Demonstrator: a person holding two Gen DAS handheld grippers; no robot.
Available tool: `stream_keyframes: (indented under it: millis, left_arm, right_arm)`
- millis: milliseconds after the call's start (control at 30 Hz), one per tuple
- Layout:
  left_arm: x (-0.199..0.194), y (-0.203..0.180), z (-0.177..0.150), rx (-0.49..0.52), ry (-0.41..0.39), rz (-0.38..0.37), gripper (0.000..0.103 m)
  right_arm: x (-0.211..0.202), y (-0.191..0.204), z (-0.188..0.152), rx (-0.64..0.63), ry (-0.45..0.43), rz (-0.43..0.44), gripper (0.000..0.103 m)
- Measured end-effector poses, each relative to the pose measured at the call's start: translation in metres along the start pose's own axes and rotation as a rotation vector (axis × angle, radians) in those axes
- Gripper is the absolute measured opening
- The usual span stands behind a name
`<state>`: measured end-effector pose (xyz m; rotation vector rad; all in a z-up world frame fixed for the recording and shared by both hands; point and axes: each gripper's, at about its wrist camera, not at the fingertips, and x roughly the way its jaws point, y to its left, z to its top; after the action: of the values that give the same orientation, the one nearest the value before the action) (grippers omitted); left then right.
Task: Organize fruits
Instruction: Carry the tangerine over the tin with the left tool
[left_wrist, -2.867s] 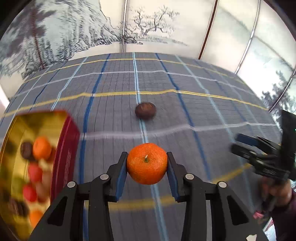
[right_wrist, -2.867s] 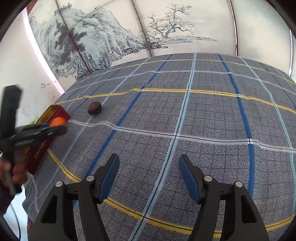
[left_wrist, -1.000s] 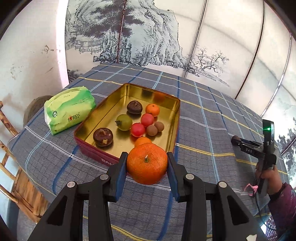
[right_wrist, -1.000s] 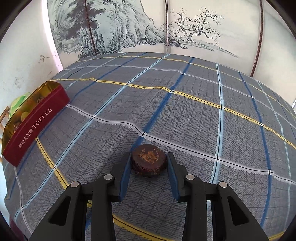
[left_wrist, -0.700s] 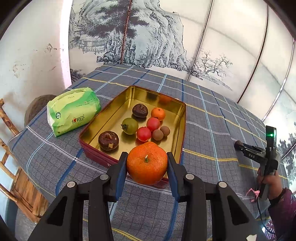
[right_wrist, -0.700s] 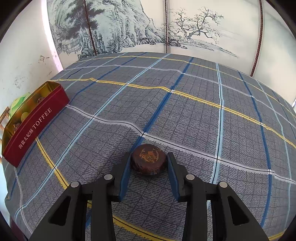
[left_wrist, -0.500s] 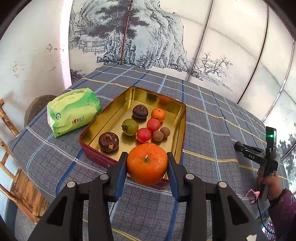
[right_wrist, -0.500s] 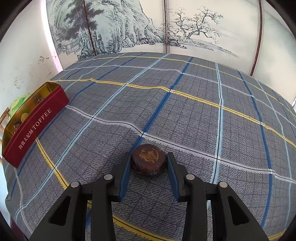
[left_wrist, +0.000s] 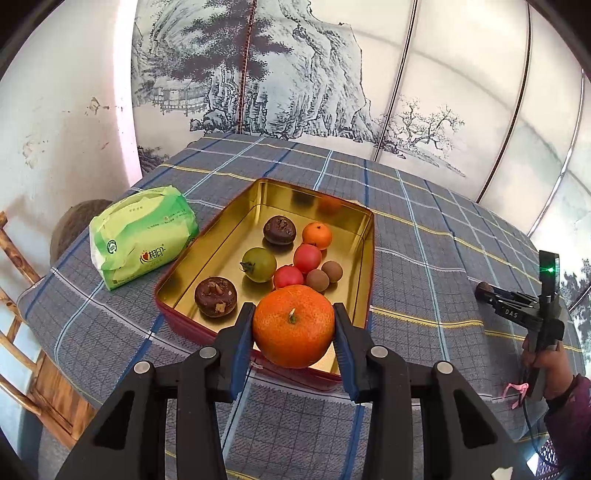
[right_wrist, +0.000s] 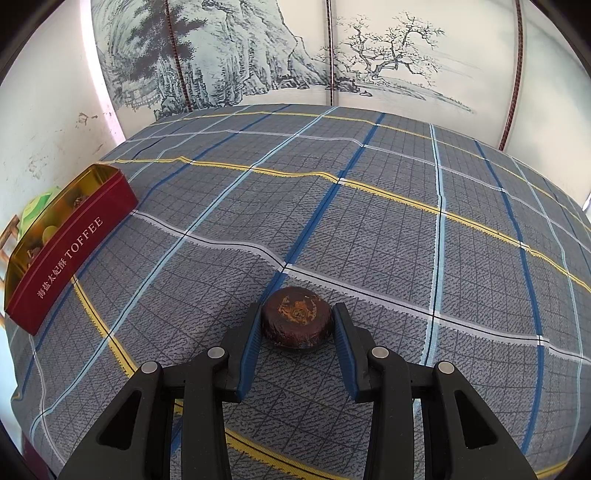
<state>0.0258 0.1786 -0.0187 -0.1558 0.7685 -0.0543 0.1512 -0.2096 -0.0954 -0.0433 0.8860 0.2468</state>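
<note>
Left wrist view: my left gripper (left_wrist: 294, 334) has its jaws pinching the large orange (left_wrist: 294, 331) at 3 and 9 o'clock, stem facing the camera, fruit held clear of the cloth and overlapping the near rim of the gold tin (left_wrist: 364, 280). In the tin, from 10 to 1 o'clock of the orange: a dark brown fruit (left_wrist: 215, 296), a green tomato (left_wrist: 259, 264), another dark brown fruit (left_wrist: 279, 229), a small orange (left_wrist: 317, 235), two red tomatoes (left_wrist: 306, 258), and two small brown round fruits (left_wrist: 324, 275). A green tissue pack (left_wrist: 142, 235) lies on the plaid tablecloth (left_wrist: 424, 288) just left of the tin. The gripper points forward and down at the tin's near edge. Against the frame half a second back, the tin sits only slightly lower and closer; the grip is unchanged. At 3 o'clock the right gripper (left_wrist: 495, 295) shows side-on, low over the cloth. Right wrist view: my right gripper (right_wrist: 296, 325) brackets the dark brown fruit (right_wrist: 296, 321) resting on the cloth; the left pad touches it, while a sliver of cloth shows by the right pad, so I cannot tell if the pinch is complete. The red wall of the tin (right_wrist: 70, 251) lies at 9 o'clock, well apart. Nothing has shifted here since the previous frame.
</note>
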Motion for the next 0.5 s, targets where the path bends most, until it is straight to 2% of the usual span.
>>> stream_keyframes:
  millis: [500]
  left_arm:
    - [0.025,0.000,0.002,0.017,0.023,0.026,0.036]
  right_arm:
    - [0.001,0.000,0.000,0.000,0.000,0.000,0.039]
